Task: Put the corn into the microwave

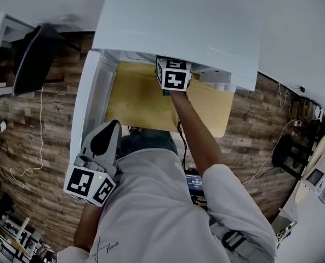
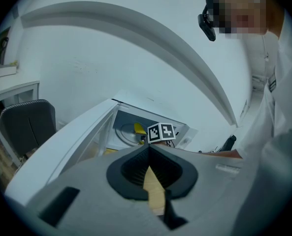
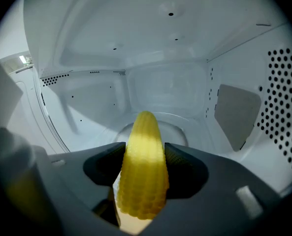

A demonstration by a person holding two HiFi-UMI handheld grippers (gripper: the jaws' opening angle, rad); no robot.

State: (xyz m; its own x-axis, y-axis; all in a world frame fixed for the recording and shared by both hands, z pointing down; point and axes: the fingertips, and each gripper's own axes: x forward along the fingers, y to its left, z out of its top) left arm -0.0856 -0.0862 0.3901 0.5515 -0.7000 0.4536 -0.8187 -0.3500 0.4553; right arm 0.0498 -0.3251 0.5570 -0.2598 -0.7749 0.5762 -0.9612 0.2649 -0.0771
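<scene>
Right gripper view: the corn cob (image 3: pixel 143 166) is clamped between the right gripper's (image 3: pixel 145 150) jaws, inside the microwave cavity (image 3: pixel 160 82), apparently above the turntable (image 3: pixel 180 129). If released here, it could bounce or roll doorward. The left gripper (image 2: pixel 148 150) is closed and empty.

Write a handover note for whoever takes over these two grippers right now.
Right gripper: shut on the corn, inside the microwave cavity. The cob's tip points at the back wall, above the glass turntable.
Left gripper: shut, nothing in it, held outside the microwave near the person's body.
Door: open, at the left of the head view.
Done: corn grasped and brought inside the cavity.
Left: set the corn down on the turntable, open the right gripper and draw it out. Probably close the door afterwards.
</scene>
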